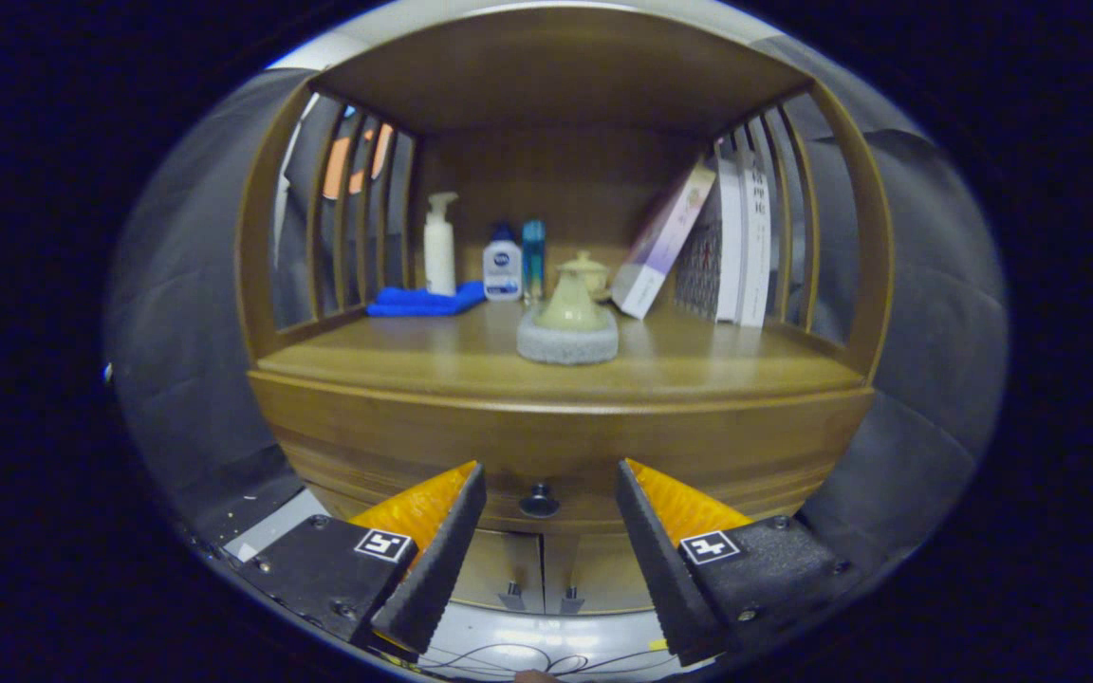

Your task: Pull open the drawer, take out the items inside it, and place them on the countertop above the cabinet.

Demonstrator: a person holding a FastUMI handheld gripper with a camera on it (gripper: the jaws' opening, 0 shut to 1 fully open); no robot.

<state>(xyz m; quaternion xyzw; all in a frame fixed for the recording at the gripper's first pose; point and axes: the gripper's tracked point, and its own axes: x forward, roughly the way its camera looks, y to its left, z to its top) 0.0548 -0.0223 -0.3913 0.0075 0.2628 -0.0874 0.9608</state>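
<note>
the hand-held gripper (546, 493) hangs in front of a small wooden cabinet (565, 417), its fingers spread wide apart and holding nothing. the drawer (395, 446) is the curved front band just under the countertop (433, 356), and it looks fully shut, its face flush with the frame; whatever is inside is hidden. its little dark round knob (539, 500) sits between the two fingers but a bit beyond their tips, so nothing is touching it yet. to my eye this is the very first step: lining up to take the knob before any pull. the next move calls for easing straight ahead until the knob is properly between the pads, closing on it squarely, then drawing back level, since a knob that small could slip out if the grip is off-centre. the drawer's long axis runs side to side across the cabinet front, its face pointing straight at the gripper, and the knob's stem points out the same way, so the pull should come directly back along the fingers. up on the countertop there is already a pale teapot (570, 299) on a grey coaster (567, 341), a blue cloth (423, 302), a white pump bottle (439, 245), two smaller bottles and some leaning books (736, 237), with bare wood left toward the front edge for setting things down. below the drawer are two small doors (542, 569).
</note>
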